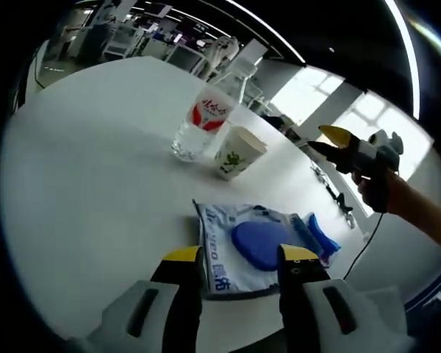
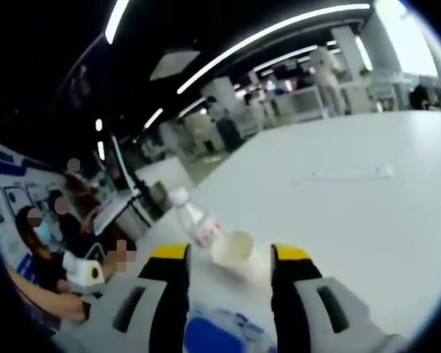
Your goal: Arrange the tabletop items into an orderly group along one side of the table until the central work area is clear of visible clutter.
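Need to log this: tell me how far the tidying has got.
Done: the water bottle and paper cup stand side by side. In hand: nothing; the left gripper hovers open at the blue packet. Left: moving the packet beside them; right gripper waits.

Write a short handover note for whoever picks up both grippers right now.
Left gripper: open, fingers either side of the near edge of the plastic packet, not gripping it.
Right gripper: open, empty, held above the table, pointing toward the paper cup.
Water bottle and paper cup stand upright together; the packet lies flat a little apart from them.
Done: nothing visibly grouped at an edge yet.
Left: move packet, cup and bottle to one side.
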{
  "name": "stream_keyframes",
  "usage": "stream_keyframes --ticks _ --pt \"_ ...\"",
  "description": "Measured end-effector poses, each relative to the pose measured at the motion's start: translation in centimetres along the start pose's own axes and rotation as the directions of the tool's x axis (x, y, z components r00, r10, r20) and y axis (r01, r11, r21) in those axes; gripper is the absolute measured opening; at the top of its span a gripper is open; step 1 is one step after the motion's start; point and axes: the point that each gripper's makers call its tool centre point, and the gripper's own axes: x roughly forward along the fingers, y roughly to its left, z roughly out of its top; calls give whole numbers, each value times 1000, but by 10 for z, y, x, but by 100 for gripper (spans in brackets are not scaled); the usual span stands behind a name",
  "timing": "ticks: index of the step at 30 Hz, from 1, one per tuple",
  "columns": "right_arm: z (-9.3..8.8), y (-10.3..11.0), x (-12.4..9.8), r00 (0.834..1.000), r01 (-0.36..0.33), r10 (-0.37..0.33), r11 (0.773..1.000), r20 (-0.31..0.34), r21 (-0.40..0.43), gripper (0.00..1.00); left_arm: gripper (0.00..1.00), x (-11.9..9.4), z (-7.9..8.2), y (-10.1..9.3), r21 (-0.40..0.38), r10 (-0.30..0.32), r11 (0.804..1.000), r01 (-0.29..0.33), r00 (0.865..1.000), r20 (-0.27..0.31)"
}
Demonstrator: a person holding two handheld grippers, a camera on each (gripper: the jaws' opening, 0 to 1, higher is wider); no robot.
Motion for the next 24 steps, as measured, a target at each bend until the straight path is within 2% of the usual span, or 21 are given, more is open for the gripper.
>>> stream_keyframes --ticks 7,15,24 --pt "-7 2 -8 1000 2 -2 1000 19 20 40 39 0 1 1 -3 6 1000 -6 1000 5" --pt "-1 6 -21 996 2 -4 1000 86 15 39 39 0 1 1 -1 9 1000 -9 1000 5" --pt "-4 10 -30 992 15 -15 1000 126 5 38 39 0 4 1 11 8 1000 -8 1000 13"
